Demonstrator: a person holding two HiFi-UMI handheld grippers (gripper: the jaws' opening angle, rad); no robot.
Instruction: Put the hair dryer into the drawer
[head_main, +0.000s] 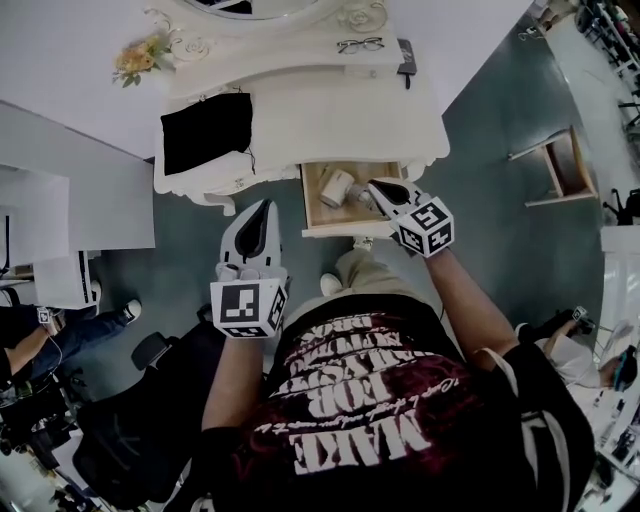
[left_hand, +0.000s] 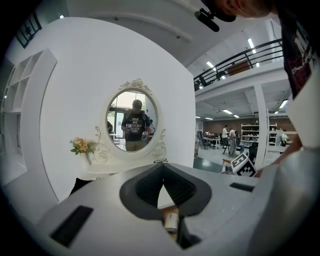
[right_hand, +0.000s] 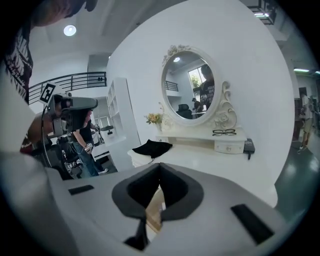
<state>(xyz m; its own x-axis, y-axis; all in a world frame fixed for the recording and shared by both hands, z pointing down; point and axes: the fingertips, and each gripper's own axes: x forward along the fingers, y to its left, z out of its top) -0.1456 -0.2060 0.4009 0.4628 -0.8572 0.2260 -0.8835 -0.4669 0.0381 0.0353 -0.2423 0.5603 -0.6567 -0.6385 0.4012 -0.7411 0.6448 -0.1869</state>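
Note:
The white hair dryer (head_main: 337, 187) lies in the open wooden drawer (head_main: 312, 215) of the white dressing table (head_main: 330, 120). My right gripper (head_main: 372, 183) hovers over the drawer's right part, jaws shut and empty, just right of the dryer. Left of the drawer and nearer to me, my left gripper (head_main: 267, 204) is held above the floor with its jaws together, holding nothing. In the left gripper view the dryer (left_hand: 171, 220) shows through the gap below the closed tips (left_hand: 162, 167). Under the closed tips (right_hand: 160, 165) in the right gripper view, a strip of the drawer (right_hand: 155, 210) shows.
A black cloth (head_main: 207, 130) lies on the table's left part. Glasses (head_main: 360, 45), a dark flat object (head_main: 406, 57) and flowers (head_main: 140, 58) sit on the raised back shelf below an oval mirror (left_hand: 132, 120). A wooden stool (head_main: 560, 165) stands right; another person (head_main: 40, 335) is at the left.

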